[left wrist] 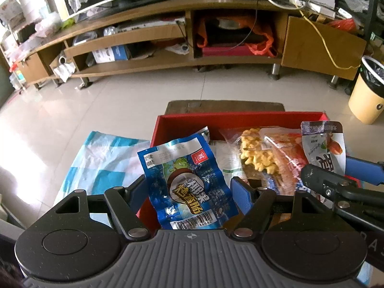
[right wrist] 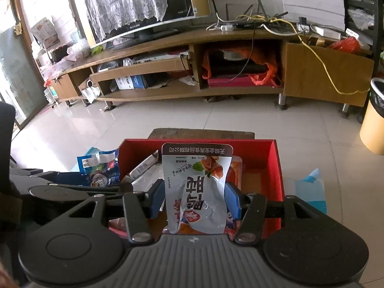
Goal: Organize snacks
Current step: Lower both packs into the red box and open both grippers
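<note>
My left gripper (left wrist: 189,188) is shut on a blue snack packet (left wrist: 189,180), held upright over the near-left edge of a red box (left wrist: 240,117). In the box lie a yellow puffed-snack bag (left wrist: 254,153), a white packet (left wrist: 228,160) and an orange packet (left wrist: 288,158). My right gripper (right wrist: 194,192) is shut on a grey-white packet with a brown top strip (right wrist: 199,184), held upright above the red box (right wrist: 276,168). The right gripper (left wrist: 336,168) and its packet (left wrist: 321,144) show at the right of the left wrist view. The blue packet (right wrist: 100,165) shows at the left of the right wrist view.
A blue-and-white checked cloth (left wrist: 103,160) lies under and beside the box. A brown wooden board (left wrist: 225,105) sits past the box's far wall. Beyond it are tiled floor, a long wooden TV stand (left wrist: 168,60) and a yellow bin (left wrist: 367,91) at far right.
</note>
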### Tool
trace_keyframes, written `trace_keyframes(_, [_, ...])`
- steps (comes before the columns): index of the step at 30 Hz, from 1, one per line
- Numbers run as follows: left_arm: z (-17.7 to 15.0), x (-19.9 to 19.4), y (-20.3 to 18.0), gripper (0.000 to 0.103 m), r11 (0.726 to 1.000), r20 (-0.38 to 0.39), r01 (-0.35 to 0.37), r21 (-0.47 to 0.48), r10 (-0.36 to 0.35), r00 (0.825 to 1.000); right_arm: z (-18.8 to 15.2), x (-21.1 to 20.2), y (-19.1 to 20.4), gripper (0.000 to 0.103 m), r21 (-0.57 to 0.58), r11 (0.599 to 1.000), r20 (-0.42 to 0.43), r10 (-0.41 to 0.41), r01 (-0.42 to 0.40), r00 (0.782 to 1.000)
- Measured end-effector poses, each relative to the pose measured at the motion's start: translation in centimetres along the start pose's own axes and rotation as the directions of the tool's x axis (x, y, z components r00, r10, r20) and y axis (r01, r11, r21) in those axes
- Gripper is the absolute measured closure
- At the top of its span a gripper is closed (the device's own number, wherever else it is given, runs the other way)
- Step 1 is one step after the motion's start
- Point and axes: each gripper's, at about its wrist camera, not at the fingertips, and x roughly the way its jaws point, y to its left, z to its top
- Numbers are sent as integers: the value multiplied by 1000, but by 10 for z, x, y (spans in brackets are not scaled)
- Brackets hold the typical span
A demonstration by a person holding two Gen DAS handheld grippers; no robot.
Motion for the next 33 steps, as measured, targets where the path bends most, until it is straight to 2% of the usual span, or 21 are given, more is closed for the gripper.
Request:
trace_keyframes(13, [-1, 26, -2, 23, 1000, -66, -4, 3, 4, 998, 1, 29, -8, 53, 8, 1000, -63, -10, 10, 998])
trace_keyframes(17, [0, 30, -5, 23, 1000, -72, -7, 10, 8, 997, 2, 33, -9, 52, 1, 1000, -62, -20, 20, 998])
trace_keyframes(22, [-4, 36, -16, 22, 998, -70, -35, 57, 39, 997, 2, 39, -9, 52, -40, 996, -60, -79, 77, 995])
trace_keyframes(33, [-1, 40, -11, 19, 999, -91, -27, 28, 29, 995, 4, 45, -13, 49, -36, 997, -62, -71, 69, 996])
